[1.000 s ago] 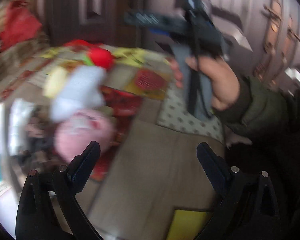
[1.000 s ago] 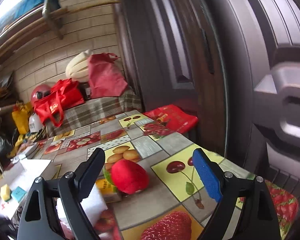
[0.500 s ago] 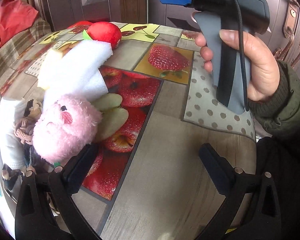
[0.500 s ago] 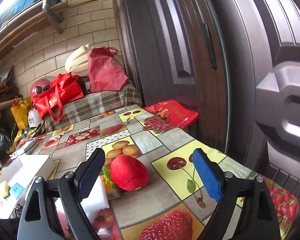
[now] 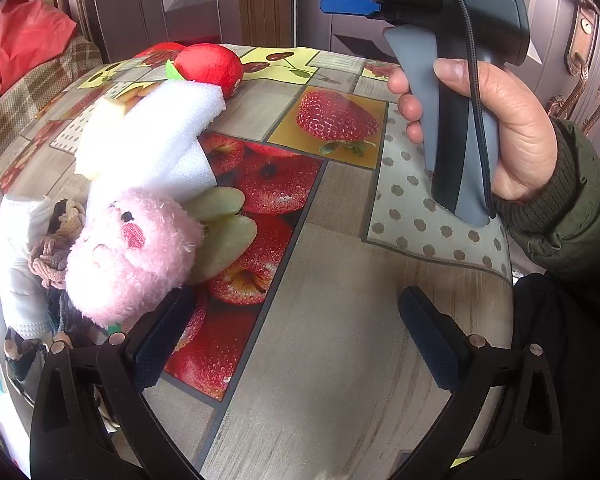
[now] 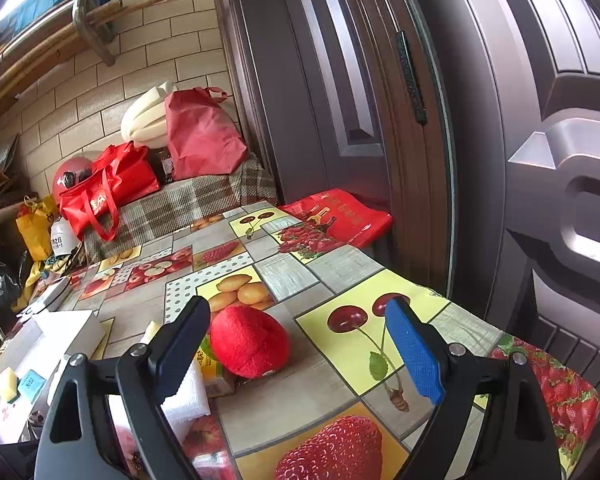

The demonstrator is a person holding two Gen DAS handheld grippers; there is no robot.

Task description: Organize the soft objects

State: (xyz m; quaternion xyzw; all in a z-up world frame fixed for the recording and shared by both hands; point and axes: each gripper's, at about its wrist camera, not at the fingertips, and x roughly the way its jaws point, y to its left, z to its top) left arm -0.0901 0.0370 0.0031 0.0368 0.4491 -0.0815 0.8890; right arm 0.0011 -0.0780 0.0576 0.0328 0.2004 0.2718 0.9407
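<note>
While the pink plush toy (image 5: 128, 252) lies on its side at the left part of the fruit-print tablecloth (image 5: 332, 320), a white foam block (image 5: 156, 132) leans across just behind it, touching its upper edge, and a red plush fruit (image 5: 210, 66) with a green leaf sits beyond the foam, near the table's far edge. Under and beside the pink toy, a tangle of knitted hair ties (image 5: 52, 248) rests on a white cloth (image 5: 18, 248). The left gripper (image 5: 296, 340) hovers over bare tablecloth with its jaws spread wide and nothing between them; its left finger tip sits just beside the pink toy's lower edge. The right gripper (image 6: 300, 348) also stands released, jaws apart and empty, with the red plush fruit (image 6: 250, 340) seen between its fingers but lying farther off on the table, not touched. A person's right hand (image 5: 496, 128), in a dark green sleeve (image 5: 568, 208), grips that tool's grey handle above the table. Beyond the table stand a dark panelled door (image 6: 380, 100), red bags (image 6: 112, 184) on a checked cover, and a brick wall (image 6: 112, 68).
</note>
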